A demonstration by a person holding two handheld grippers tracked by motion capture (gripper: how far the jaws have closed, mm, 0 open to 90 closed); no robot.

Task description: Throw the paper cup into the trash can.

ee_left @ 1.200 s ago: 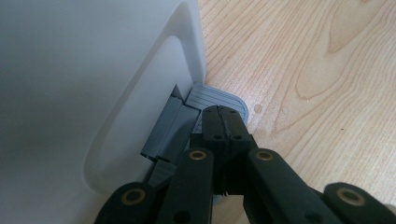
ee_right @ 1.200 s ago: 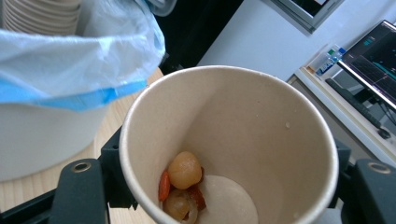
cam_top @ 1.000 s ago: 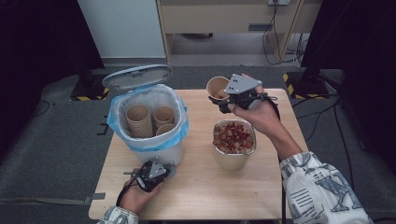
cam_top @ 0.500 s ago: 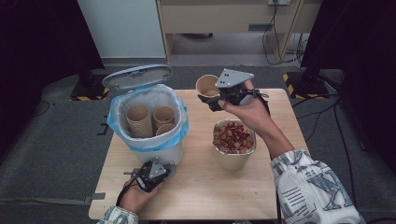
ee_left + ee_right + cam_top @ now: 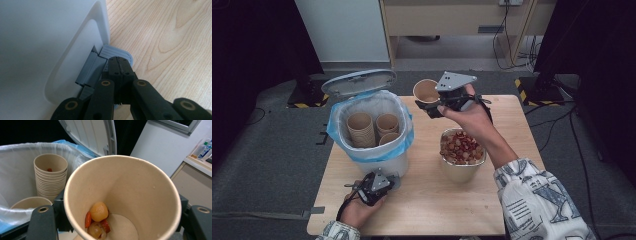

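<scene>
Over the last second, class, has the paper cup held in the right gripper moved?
Yes. The paper cup in the right gripper has shifted left toward the bin, away from above the bowl of snacks, which stayed put.

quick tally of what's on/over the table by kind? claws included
Claws: 2, left claw on the bin pedal, right claw holding a paper cup
Bins: 1, lined white bin, lid up
Cups or cup stacks inside the bin: 3
Held paper cups: 1
Buckets of snacks: 1
Total: 8
</scene>
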